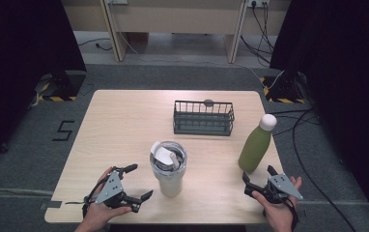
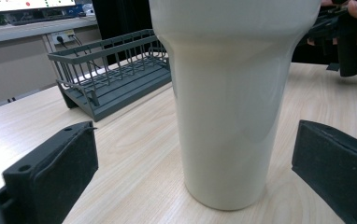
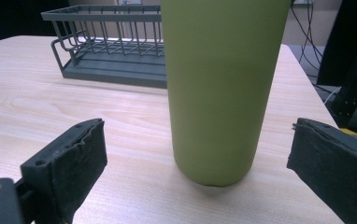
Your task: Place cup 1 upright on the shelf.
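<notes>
Sitting at the near edge of the bench (image 1: 110, 125), both grippers are pointing at their targets with jaws spread and pinching nothing. Left gripper (image 1: 141, 182) is facing the cream tumbler (image 1: 168, 169), which is standing upright near bench centre-front, lid on; in the left gripper view the tumbler (image 2: 228, 102) is standing between and just beyond the two pads, not touching either. Right gripper (image 1: 258, 179) is aiming at the green bottle (image 1: 256, 145), upright with a white cap, near the right edge; in the right gripper view the bottle (image 3: 221, 88) is likewise standing clear of both pads. Wire basket (image 1: 203, 118) is sitting behind them, well apart.
</notes>
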Motion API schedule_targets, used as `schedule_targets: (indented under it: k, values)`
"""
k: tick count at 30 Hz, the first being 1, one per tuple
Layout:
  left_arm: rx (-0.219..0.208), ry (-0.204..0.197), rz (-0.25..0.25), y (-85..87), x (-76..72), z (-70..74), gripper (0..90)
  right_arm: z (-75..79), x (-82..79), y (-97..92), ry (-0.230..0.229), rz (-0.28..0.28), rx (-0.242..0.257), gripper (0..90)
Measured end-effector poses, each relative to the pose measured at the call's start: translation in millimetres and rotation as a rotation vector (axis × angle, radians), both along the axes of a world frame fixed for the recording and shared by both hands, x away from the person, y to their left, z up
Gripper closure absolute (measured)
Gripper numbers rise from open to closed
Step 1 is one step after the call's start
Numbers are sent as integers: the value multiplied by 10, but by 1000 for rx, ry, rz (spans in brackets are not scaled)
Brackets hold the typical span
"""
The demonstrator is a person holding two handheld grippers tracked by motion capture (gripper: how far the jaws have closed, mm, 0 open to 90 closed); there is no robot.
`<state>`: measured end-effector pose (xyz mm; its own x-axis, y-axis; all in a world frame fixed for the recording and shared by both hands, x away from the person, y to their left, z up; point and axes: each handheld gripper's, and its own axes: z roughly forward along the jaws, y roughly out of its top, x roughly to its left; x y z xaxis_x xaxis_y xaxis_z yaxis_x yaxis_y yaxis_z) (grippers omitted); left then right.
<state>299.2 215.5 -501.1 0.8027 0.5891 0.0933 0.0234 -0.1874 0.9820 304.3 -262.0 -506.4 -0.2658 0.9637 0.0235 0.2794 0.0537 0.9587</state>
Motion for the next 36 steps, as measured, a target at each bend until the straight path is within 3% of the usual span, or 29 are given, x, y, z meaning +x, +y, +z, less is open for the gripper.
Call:
schedule_targets:
  k: [20,27,36]
  values:
    - [-18,-15,-28,-124,7,40,0,-15,29,-3,8,5,10,58]
    - [-28,-5,-65,-252,20,43,0,9,27,-4,12,-7,18,64]
    - [-21,22,-72,-363,136,-21,0,-8,40,-23,18,-1,29,73]
